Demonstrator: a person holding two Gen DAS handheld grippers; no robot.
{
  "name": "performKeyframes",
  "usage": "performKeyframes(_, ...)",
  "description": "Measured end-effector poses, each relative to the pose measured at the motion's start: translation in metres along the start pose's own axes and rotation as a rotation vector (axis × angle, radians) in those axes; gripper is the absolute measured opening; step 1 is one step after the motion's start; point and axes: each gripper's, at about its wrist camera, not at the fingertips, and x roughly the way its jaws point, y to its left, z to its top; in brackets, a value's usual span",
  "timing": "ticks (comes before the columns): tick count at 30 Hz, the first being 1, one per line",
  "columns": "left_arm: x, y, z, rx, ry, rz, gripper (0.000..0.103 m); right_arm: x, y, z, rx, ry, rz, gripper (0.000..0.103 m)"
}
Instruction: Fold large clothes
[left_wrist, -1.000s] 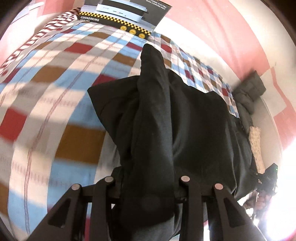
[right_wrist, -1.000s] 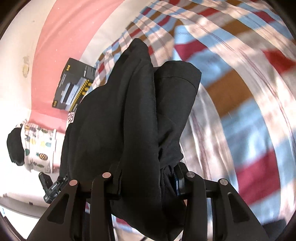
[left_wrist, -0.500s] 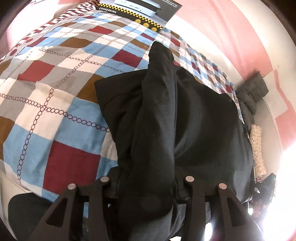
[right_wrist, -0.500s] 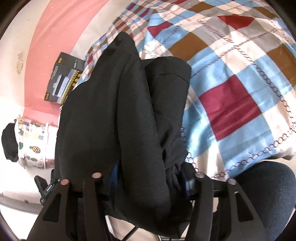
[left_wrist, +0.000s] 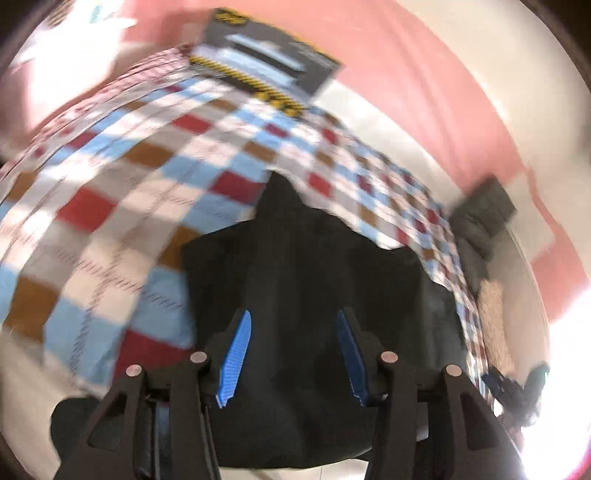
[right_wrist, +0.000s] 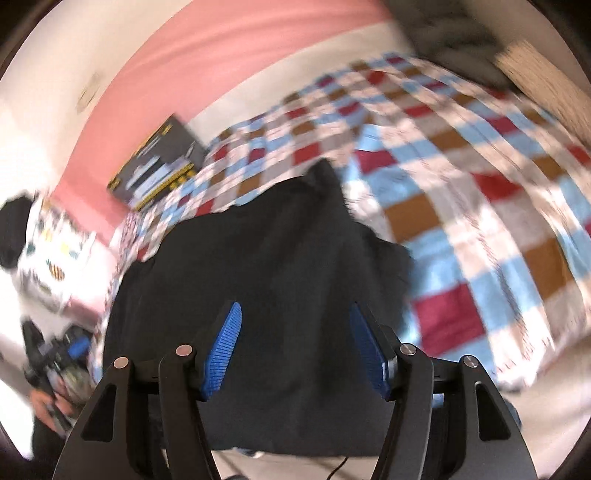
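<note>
The left gripper (left_wrist: 291, 332) stands with its jaws spread wide, blue pads (left_wrist: 236, 354) bare, nothing between them. Beyond lies the black garment (left_wrist: 314, 266), folded on the checked bedspread (left_wrist: 110, 206) with one point reaching toward the wall. A dark box (left_wrist: 269, 70) (yellow-and-black trim) leans against the pink wall (left_wrist: 424, 85). Grey clothing (left_wrist: 480, 218) sits at the bed's far right edge. The picture is motion-blurred.

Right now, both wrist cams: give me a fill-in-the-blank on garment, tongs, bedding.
1. The garment lying on the bed is ____ in colour.
2. Both the left tongs and right tongs are ____, with nothing between the blue pads.
3. The bedspread has a ____ pattern.
4. The grey box stands against a ____ wall.

Missing: black; open; checked; pink
</note>
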Motion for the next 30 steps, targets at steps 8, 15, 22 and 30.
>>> performKeyframes(8, 0.067, -0.053, 0.004, 0.188, 0.055, 0.060, 0.050, 0.060, 0.060, -0.008, -0.253, 0.048, -0.077, 0.062)
performKeyframes(15, 0.101, -0.010, 0.026, 0.128, 0.077, 0.145, 0.050, 0.080, 0.009, 0.009, -0.196, 0.060, -0.186, 0.062)
performKeyframes(22, 0.107, -0.011, 0.053, 0.170, 0.025, 0.183, 0.052, 0.081, -0.025, 0.044, -0.070, 0.055, -0.194, 0.062)
performKeyframes(30, 0.140, 0.005, 0.108, 0.099, 0.045, 0.220, 0.064, 0.117, -0.050, 0.095, 0.051, 0.079, -0.095, 0.063)
